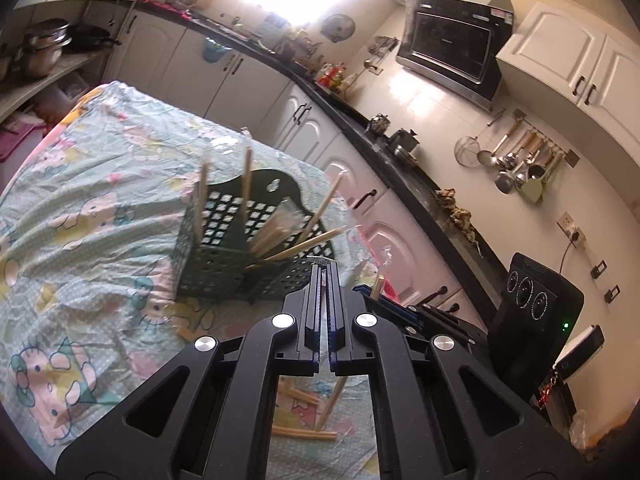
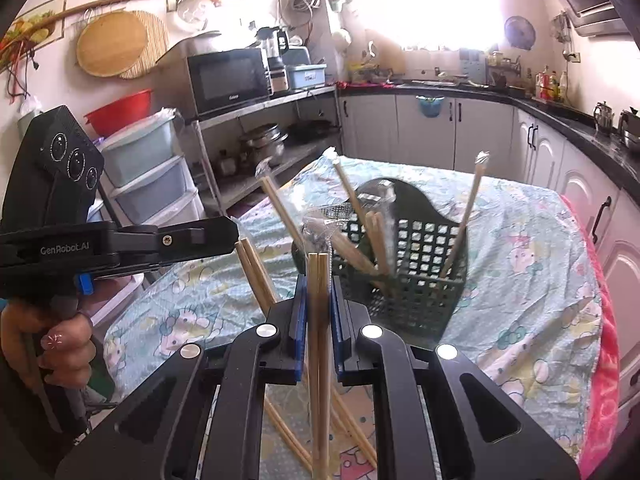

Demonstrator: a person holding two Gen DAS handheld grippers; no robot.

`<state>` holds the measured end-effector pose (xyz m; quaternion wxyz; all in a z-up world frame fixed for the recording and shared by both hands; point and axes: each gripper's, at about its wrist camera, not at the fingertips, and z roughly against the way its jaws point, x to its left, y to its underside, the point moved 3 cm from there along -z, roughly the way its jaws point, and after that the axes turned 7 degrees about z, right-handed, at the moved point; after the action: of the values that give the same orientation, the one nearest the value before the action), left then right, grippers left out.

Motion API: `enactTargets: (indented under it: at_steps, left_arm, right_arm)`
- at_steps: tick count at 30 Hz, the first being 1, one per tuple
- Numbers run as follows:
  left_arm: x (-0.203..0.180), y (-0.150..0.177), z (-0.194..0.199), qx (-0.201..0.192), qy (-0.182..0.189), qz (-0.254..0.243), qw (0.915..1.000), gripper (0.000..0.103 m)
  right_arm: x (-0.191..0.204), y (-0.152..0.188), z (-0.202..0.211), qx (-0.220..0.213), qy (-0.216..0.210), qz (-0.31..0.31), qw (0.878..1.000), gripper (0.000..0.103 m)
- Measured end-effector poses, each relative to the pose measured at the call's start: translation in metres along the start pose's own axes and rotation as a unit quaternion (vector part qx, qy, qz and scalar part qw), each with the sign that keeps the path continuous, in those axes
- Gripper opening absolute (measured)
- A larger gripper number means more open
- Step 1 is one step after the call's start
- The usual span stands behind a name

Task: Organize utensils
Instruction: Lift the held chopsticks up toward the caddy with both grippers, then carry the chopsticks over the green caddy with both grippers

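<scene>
**Chopsticks gripped upright beside the green basket**

"GenRobot.AI" printed in pale letters on the black body of the left tongs point(image 2: 224, 236), seen side-on; "Galanz", faintly, on the dark microwave point(image 2: 230, 80); "LOVE" in white on the pink towel point(image 2: 604, 364) along the bench edge.

Right tongs point(image 2: 319, 304): blue-padded, clamped on a pair of pale wooden chopsticks point(image 2: 319, 320) held upright, square-sectioned and smooth.

Left tongs point(image 1: 324, 276): pressed nearly together, a thin sliver of clear wrapper at the tips, otherwise nothing visible between them.

Dark green plastic basket point(image 2: 416, 280), square-holed lattice with a rounded back plate, standing on the bench point(image 1: 80, 208) under a crumpled mint cartoon-cat cloth. Several wrapped chopstick pairs point(image 1: 308, 242) leaning out of it at angles, crinkled clear film at the tops. More loose chopsticks point(image 1: 304, 432) lying flat on the cloth below both tongs.
</scene>
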<state>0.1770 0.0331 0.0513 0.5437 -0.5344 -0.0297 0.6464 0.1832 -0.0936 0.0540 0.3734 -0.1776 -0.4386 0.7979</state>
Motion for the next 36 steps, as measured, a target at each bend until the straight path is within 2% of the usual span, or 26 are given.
enactTargets:
  at_steps: [24, 36]
  left_arm:
    - [-0.098, -0.03, -0.03, 0.002, 0.068, -0.082, 0.9944, 0.0]
    - [-0.12, -0.062, -0.035, -0.026, 0.067, -0.099, 0.9925, 0.0]
  right_arm:
    - [-0.04, -0.036, 0.066, -0.087, 0.057, -0.016, 0.994, 0.011]
    - [-0.054, -0.061, 0.082, -0.122, 0.084, -0.005, 0.989, 0.011]
